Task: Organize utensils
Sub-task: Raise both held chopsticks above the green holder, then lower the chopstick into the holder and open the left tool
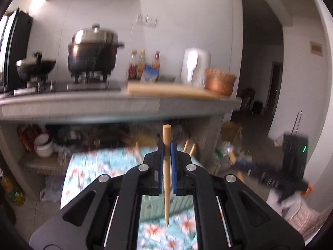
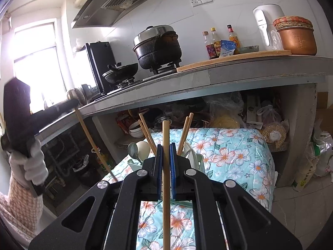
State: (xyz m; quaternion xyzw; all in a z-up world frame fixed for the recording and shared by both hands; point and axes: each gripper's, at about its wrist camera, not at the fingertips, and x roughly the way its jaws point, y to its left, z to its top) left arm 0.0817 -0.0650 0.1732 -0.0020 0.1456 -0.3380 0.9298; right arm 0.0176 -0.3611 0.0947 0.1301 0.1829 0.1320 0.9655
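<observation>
Above a flowered cloth [image 2: 229, 152] before a kitchen counter [image 2: 249, 70], each gripper is closed tight on one wooden chopstick. The left gripper [image 1: 167, 145] pinches its chopstick [image 1: 166, 179] upright, blunt end above the blue pads, tip hanging below. The right gripper [image 2: 166, 148] clamps another chopstick [image 2: 165, 187] likewise. Only the right view shows the green holder [image 2: 199, 160] just past the pads, with spoons [image 2: 141, 148] and more chopsticks [image 2: 185, 131], and the gloved hand [image 2: 31, 164] gripping the left tool.
</observation>
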